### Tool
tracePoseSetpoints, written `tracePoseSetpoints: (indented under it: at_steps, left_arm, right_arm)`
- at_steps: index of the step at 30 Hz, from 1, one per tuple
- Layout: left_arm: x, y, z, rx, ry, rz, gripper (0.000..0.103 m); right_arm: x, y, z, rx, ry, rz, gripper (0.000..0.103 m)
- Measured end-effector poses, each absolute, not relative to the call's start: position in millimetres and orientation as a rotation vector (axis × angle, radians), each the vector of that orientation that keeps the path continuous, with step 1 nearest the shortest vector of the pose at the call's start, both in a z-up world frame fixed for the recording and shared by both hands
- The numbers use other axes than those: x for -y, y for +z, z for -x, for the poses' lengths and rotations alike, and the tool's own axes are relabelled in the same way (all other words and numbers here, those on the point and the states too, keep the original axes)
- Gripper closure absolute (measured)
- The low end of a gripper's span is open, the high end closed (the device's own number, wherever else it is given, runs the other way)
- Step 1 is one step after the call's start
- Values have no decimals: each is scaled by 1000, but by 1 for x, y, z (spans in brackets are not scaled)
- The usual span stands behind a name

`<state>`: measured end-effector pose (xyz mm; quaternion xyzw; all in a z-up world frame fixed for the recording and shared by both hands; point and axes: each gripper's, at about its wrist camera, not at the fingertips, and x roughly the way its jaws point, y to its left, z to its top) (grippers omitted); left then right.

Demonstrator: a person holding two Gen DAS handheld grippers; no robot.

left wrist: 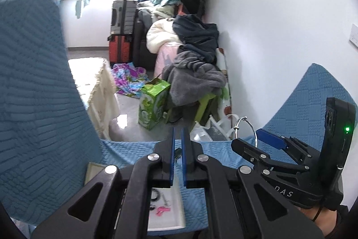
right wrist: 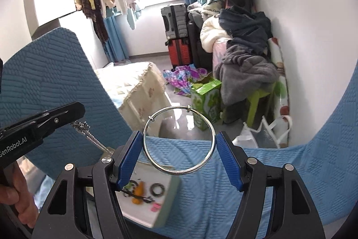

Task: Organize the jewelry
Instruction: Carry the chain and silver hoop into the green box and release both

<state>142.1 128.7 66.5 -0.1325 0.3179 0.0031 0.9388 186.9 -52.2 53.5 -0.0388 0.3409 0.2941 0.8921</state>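
Note:
My right gripper (right wrist: 179, 145) is shut on a silver bangle (right wrist: 179, 140), held across its width between the blue pads, above the blue quilted cover. In the left wrist view the right gripper (left wrist: 257, 138) shows at the right with the bangle (left wrist: 246, 129) standing up from it. My left gripper (left wrist: 178, 145) is nearly closed on a silver chain; the chain (right wrist: 91, 136) hangs from its tip in the right wrist view. Below both lies a white tray (right wrist: 165, 201) with dark rings (right wrist: 157, 189), an orange piece (right wrist: 138, 193) and a pink piece (right wrist: 155, 207).
A blue quilted cover (right wrist: 223, 171) lies under the tray, with blue cushions (left wrist: 33, 93) at left and right. Beyond are a cream-covered table (right wrist: 138, 86), a green box (right wrist: 207, 100), suitcases (right wrist: 176, 37), clothing piles (right wrist: 246, 59) and a white wall (left wrist: 279, 26).

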Motion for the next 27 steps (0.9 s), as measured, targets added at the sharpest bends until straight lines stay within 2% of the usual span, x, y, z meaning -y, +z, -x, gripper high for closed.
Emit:
tracePoseSetpoints:
  at_steps: [15, 20, 27]
  left_arm:
    - [-188, -51, -125, -842, 98, 320, 99]
    - [-197, -92, -119, -909, 101, 362, 99]
    - [-195, -122, -121, -965, 87, 387, 99]
  right_arm:
    - [-5, -64, -169, -900, 634, 138, 36]
    - [-9, -92, -164, -934, 617, 168, 36]
    - [-14, -121, -165, -999, 600, 189, 36]
